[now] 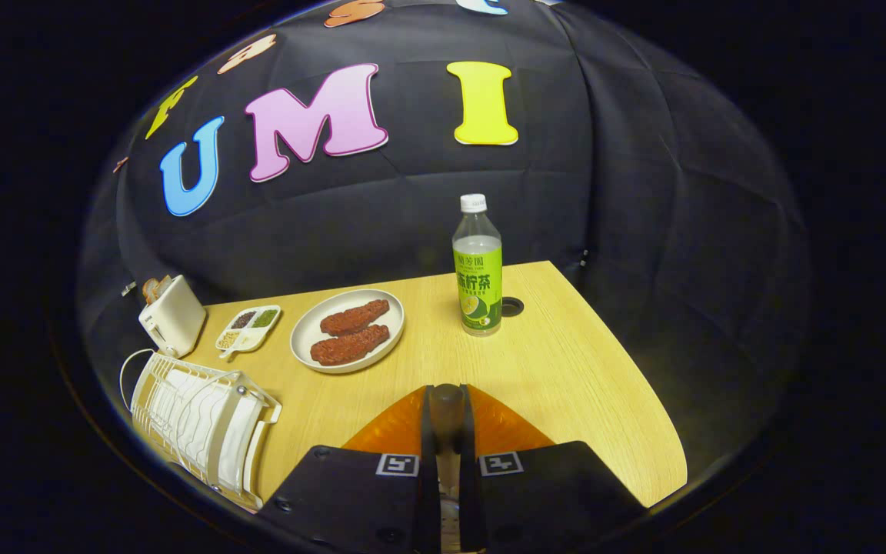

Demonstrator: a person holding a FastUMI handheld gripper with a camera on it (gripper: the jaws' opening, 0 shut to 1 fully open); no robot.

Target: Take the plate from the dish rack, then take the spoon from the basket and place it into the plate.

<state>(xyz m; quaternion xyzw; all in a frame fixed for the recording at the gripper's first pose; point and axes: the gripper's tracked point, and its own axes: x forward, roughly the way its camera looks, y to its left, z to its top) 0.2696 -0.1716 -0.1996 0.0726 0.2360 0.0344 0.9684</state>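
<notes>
Spoon [447,408], which we log pinched upright between the fingers of the tongs [447,431], orange plate [504,431] just under them on the wooden table [566,369], beyond we list a bottle [477,265], a dish of meat [348,331], dish rack [197,419] to the left.

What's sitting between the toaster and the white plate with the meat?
In the gripper view, a small divided dish of seasonings; the tool is shut on a brown handle.
</notes>
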